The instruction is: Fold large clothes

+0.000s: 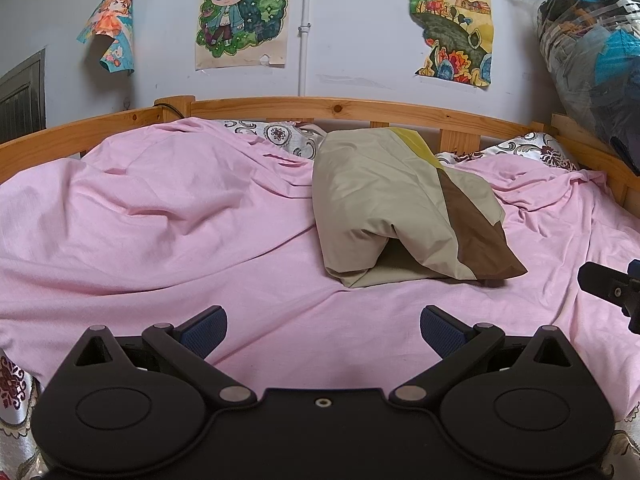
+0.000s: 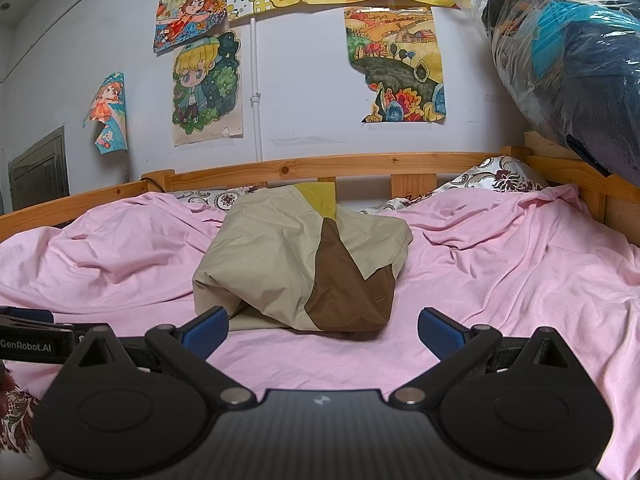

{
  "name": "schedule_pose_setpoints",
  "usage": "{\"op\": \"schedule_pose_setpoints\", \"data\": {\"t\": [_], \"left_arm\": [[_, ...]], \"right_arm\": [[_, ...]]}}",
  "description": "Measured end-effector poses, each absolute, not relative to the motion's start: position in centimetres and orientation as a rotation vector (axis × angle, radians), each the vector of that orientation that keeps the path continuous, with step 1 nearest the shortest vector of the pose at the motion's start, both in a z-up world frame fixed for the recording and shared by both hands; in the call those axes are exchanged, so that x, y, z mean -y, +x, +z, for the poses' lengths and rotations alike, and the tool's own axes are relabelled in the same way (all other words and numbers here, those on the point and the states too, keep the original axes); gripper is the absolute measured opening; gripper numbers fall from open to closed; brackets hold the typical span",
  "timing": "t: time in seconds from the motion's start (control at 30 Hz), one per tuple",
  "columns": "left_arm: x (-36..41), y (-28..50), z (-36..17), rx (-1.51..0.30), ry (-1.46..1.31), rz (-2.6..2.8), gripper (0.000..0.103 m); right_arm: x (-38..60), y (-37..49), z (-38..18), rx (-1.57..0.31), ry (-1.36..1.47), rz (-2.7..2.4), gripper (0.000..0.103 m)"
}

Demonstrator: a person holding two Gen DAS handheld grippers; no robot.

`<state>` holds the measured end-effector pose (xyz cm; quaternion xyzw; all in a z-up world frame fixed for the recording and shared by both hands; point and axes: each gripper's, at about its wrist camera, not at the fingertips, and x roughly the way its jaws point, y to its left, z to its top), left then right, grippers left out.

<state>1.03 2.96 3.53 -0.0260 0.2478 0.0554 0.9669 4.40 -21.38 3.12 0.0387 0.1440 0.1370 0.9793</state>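
A large beige cloth with brown and yellow patches (image 1: 384, 204) lies bunched in a loose folded heap on the pink bed sheet (image 1: 160, 216); it also shows in the right wrist view (image 2: 288, 264). My left gripper (image 1: 323, 330) is open and empty, hovering over the sheet in front of the heap. My right gripper (image 2: 323, 330) is open and empty, just in front of the heap's near edge. The right gripper's body shows at the right edge of the left wrist view (image 1: 612, 284). The left gripper's body shows at the left edge of the right wrist view (image 2: 32, 340).
A wooden bed rail (image 1: 320, 106) runs along the far side and the right end (image 2: 568, 168). Patterned pillows (image 2: 496, 178) sit by the rail. A plastic-wrapped bundle (image 2: 576, 64) hangs over the right end. Drawings hang on the wall (image 1: 236, 12).
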Motion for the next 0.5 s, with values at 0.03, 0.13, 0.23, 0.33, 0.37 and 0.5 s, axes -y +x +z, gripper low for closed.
{"op": "schedule_pose_setpoints", "data": {"t": [0.03, 0.13, 0.23, 0.33, 0.37, 0.5], "left_arm": [[-2.94, 1.03, 3.54, -0.501, -0.052, 0.112, 0.102], [-2.9, 1.01, 3.57, -0.501, -0.052, 0.112, 0.102], [-2.88, 1.0, 3.58, -0.501, -0.052, 0.112, 0.102], [-2.88, 1.02, 3.58, -0.502, -0.054, 0.113, 0.102], [-2.89, 1.0, 3.56, -0.502, -0.055, 0.112, 0.102], [-2.93, 1.01, 3.58, -0.502, -0.055, 0.112, 0.102]], "right_arm": [[21.38, 4.4, 3.13, -0.29, 0.078, 0.276, 0.103], [21.37, 4.4, 3.12, -0.291, 0.078, 0.276, 0.103], [21.41, 4.4, 3.11, -0.291, 0.078, 0.276, 0.103], [21.41, 4.4, 3.11, -0.289, 0.077, 0.276, 0.103], [21.4, 4.4, 3.11, -0.289, 0.077, 0.276, 0.103], [21.43, 4.4, 3.1, -0.29, 0.078, 0.276, 0.103]]}}
